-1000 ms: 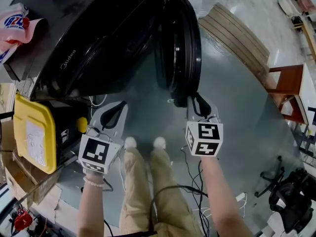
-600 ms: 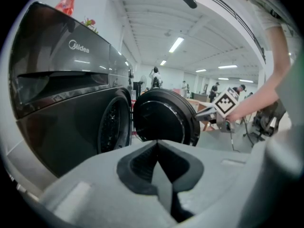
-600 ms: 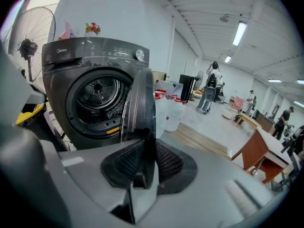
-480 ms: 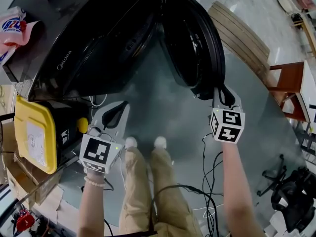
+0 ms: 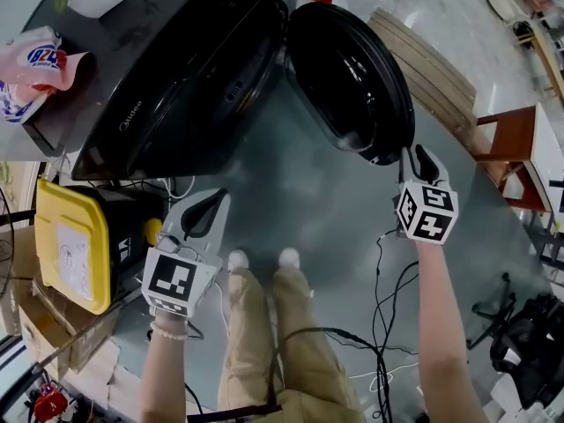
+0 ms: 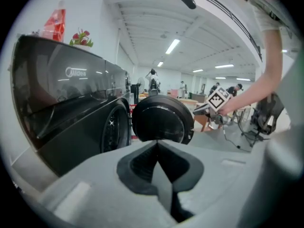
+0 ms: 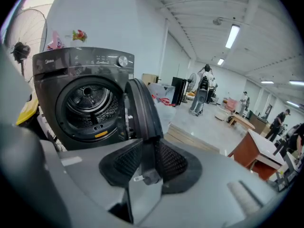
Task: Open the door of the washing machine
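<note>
The black front-loading washing machine (image 5: 176, 86) stands ahead of me with its round door (image 5: 352, 77) swung wide open to the right. My right gripper (image 5: 416, 155) is at the door's free rim. In the right gripper view the door edge (image 7: 142, 113) stands between the jaws, which are opening around it (image 7: 145, 148), and the drum (image 7: 88, 103) is exposed. My left gripper (image 5: 216, 199) hangs shut and empty in front of the machine, away from the door. The left gripper view shows its closed jaws (image 6: 158, 144), the door (image 6: 161, 122) and the right gripper (image 6: 204, 109).
A yellow box (image 5: 75, 245) sits on the floor at the left beside the machine. Wooden planks (image 5: 436, 60) lie behind the door, and a brown table (image 5: 507, 148) stands at the right. Cables (image 5: 388, 307) trail over the floor by my legs (image 5: 264, 324).
The door has swung from nearly edge-on to wide open toward the right. My right gripper moved right along with its rim. The left gripper has barely shifted.
</note>
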A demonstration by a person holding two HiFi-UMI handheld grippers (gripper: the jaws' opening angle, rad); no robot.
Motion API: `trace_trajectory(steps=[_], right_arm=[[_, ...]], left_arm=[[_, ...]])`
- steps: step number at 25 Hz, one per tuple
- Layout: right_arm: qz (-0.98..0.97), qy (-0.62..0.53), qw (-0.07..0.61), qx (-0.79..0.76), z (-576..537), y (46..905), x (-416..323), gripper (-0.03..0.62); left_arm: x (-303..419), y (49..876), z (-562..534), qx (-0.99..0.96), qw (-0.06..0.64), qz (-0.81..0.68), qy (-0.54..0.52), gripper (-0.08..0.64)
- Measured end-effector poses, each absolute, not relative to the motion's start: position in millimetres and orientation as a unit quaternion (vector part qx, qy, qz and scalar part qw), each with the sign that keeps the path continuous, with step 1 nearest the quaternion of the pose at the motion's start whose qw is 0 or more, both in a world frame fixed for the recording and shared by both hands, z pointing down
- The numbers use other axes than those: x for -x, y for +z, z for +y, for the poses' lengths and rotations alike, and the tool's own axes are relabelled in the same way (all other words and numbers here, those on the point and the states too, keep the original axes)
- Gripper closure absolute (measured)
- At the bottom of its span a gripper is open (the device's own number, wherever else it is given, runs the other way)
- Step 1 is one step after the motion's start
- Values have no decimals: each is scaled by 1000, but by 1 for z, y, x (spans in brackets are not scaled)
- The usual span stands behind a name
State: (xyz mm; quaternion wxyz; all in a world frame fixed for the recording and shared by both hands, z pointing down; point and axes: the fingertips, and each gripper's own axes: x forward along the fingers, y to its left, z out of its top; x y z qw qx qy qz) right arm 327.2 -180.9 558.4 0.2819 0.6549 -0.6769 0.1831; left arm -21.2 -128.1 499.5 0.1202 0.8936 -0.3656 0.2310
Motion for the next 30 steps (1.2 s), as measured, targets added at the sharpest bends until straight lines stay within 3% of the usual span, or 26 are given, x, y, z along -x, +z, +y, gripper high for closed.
trace_trajectory(steps=[5,9,16,30], right_arm=[[-715,156,279,-621,-151,509,-277,506],[-745,181,226,-601,-123,461,-230,572],[-783,186,175,-568,-84,378,-168,588],[-814,131,146,-547,-39,266,-118,589]], left_arm=[[30,454,-117,-896,121,-365,224,565],[44,408,-109,-895,116,-374,216,565],[63,337,-87,-897,93,-377,212,565],[109,256,-42,-888,92,-409,186,566]])
